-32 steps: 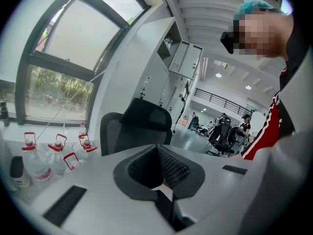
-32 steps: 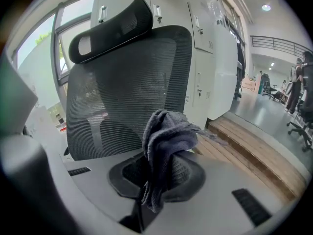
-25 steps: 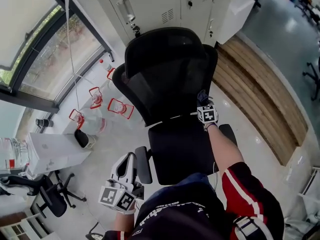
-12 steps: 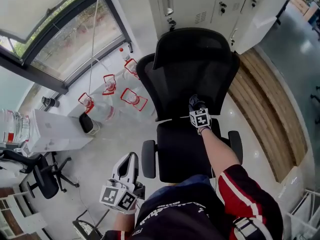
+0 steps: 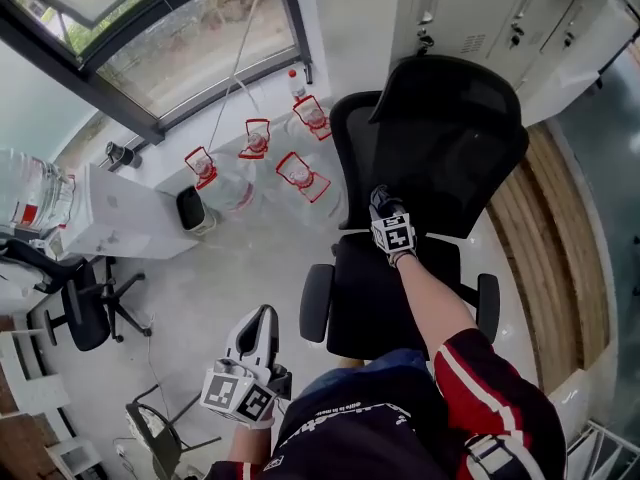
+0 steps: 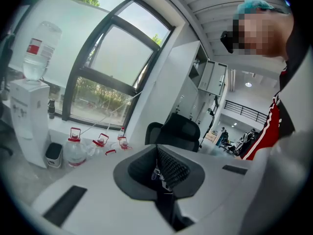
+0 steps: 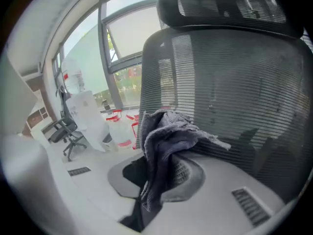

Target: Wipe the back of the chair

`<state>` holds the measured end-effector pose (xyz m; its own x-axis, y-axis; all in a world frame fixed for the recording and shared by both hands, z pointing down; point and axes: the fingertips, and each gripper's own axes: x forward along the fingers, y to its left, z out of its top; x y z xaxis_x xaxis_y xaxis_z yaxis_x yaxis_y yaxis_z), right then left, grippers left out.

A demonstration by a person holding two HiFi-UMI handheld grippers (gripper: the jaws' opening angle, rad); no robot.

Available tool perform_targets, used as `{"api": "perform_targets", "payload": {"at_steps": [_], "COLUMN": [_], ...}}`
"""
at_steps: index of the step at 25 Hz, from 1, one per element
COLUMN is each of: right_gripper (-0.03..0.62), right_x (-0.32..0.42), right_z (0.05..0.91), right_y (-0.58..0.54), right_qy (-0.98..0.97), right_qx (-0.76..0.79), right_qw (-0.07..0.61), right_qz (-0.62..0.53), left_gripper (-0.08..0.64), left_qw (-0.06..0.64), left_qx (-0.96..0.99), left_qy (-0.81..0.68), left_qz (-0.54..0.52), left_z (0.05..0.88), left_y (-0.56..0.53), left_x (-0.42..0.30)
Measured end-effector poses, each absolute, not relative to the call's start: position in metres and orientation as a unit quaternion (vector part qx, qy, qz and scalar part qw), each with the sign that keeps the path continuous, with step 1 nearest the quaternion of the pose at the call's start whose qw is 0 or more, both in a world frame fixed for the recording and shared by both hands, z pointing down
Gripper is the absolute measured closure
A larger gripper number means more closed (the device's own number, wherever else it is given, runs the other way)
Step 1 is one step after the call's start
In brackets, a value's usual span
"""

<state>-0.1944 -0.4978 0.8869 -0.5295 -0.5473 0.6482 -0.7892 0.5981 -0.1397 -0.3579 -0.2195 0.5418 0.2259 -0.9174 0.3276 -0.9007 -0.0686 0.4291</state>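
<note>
Head view looks steeply down on a black mesh office chair (image 5: 440, 148) that stands on the pale floor in front of grey lockers (image 5: 470, 8), its seat (image 5: 385, 288) turned toward the person. The right gripper (image 5: 378, 198) is stretched out over the seat, up at the lower edge of the chair back, on its front side. Right gripper view shows its jaws closed tight on a bunched grey cloth (image 7: 168, 141), which spills up and over the jaw tips and rests right by the mesh of the chair back (image 7: 234, 82), under the headrest (image 7: 230, 6); whether cloth and mesh actually touch I cannot tell. The left gripper (image 5: 262, 318) hangs low beside the person's body, well apart from the chair and pointed out over the floor. Left gripper view has its jaws brought together with nothing between them, and the chair shows beyond in the distance. Off to the left of the chair, under the window, stand several clear water jugs (image 5: 300, 173) with red handles, a small dark bin (image 5: 192, 208) and a white water dispenser (image 5: 120, 228). A second dark office chair (image 5: 85, 303) sits at the far left.
</note>
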Motion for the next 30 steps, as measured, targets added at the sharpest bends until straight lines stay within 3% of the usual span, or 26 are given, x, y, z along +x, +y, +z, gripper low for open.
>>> {"api": "perform_targets", "payload": {"at_steps": [9,15,21,30], "right_gripper": [0.526,0.526,0.526,0.526], "right_x": [-0.277,-0.278,-0.218,-0.062], "right_z": [0.876,0.832,0.776,0.708], "right_y": [-0.477,-0.453,-0.431,-0.397], "right_qy": [-0.882,-0.899,-0.893,-0.844], "right_qx": [0.324,0.303,0.335,0.457], "right_qw": [0.274,0.249,0.229,0.212], "right_qz": [0.206,0.197,0.193,0.183], "left_gripper": [0.534,0.534,0.534,0.534], "left_qw": [0.275,0.260,0.249,0.192], "left_qx": [0.705,0.728,0.779,0.862], "left_qy": [-0.654,-0.633,-0.570,-0.466], "left_qz": [-0.025,-0.047,-0.074,-0.055], "left_z": [0.541,0.524,0.495,0.453], "left_y": [-0.192,-0.204,-0.237,-0.279], "left_x": [-0.392,-0.379,-0.337,-0.256]}}
